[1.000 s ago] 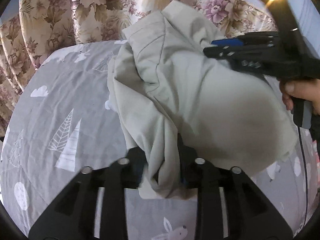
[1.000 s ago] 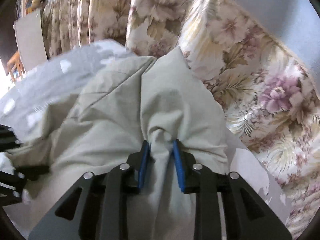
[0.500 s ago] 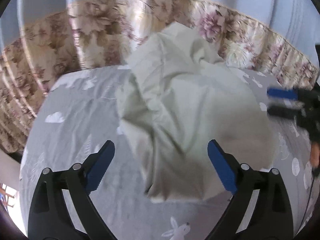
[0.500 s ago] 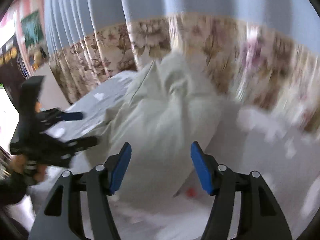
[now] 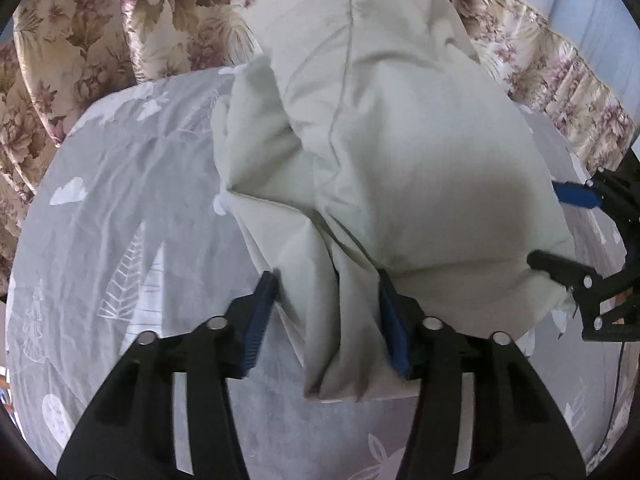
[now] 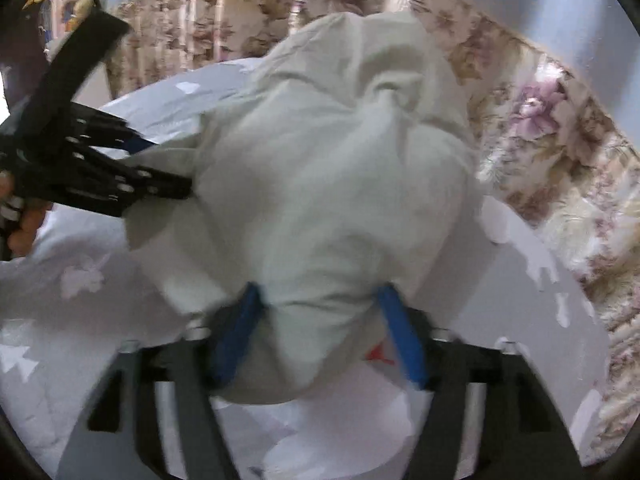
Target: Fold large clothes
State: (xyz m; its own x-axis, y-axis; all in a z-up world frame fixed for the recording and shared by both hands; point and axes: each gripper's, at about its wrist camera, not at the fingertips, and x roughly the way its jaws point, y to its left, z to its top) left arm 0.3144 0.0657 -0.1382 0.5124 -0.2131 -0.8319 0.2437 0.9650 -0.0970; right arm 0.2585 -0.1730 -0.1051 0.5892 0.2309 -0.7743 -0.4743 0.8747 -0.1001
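A pale green-grey garment (image 5: 400, 140) lies bunched in a heap on the grey printed bedsheet (image 5: 120, 200). My left gripper (image 5: 326, 280) straddles a hanging fold at the heap's near edge. Its jaws are closing, and the blue pads (image 5: 260, 320) flank the cloth without squeezing it. In the right wrist view the same garment (image 6: 340, 160) fills the middle. My right gripper (image 6: 319, 290) has its jaws opening, with a rounded lobe of cloth between them. Each gripper shows in the other's view: the right gripper (image 5: 542, 224) at the heap's right side, the left gripper (image 6: 172, 168) at its left.
A floral curtain (image 5: 80, 40) runs behind the bed and around its far edge. A person's hand (image 6: 24, 216) holds the left gripper's handle. Grey sheet with white prints (image 6: 80, 280) lies bare to either side of the heap. A small red mark (image 6: 376, 354) shows on the sheet.
A second ago both grippers were shut on the raised garment. They let go and drew back, leaving it heaped on the sheet. Now both have come in again, jaws around its near folds.
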